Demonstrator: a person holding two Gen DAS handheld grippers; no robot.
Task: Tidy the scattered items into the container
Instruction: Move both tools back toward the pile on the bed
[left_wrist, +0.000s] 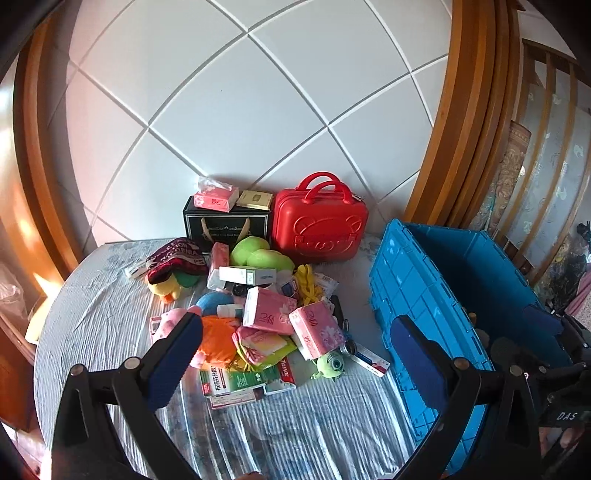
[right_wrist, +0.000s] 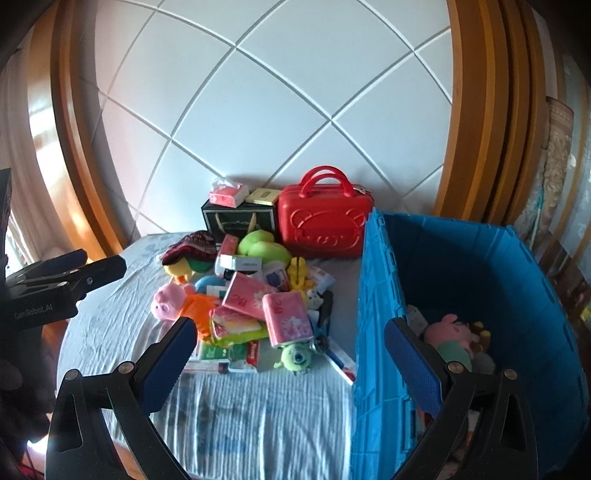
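Observation:
A heap of scattered items lies mid-surface: pink tissue packs (left_wrist: 267, 310) (right_wrist: 288, 319), a green one-eyed plush (left_wrist: 332, 363) (right_wrist: 295, 356), a pink pig plush in orange (right_wrist: 168, 301), a yellow duck under a maroon knit hat (left_wrist: 177, 254), medicine boxes (left_wrist: 236, 384) and a white box (left_wrist: 247, 275). On the right stands the open blue crate (left_wrist: 406, 280) (right_wrist: 376, 295), holding another pig plush (right_wrist: 450, 336). My left gripper (left_wrist: 295, 354) hovers open in front of the heap. My right gripper (right_wrist: 291, 362) is open too, its right finger over the crate's near wall. Neither holds anything.
A red hard case (left_wrist: 317, 229) and a black gift bag (left_wrist: 225, 225) topped with a tissue pack and a gold box stand against the white panelled wall. Striped pale cloth (left_wrist: 295, 424) covers the surface. Wooden frames (left_wrist: 461, 129) flank both sides.

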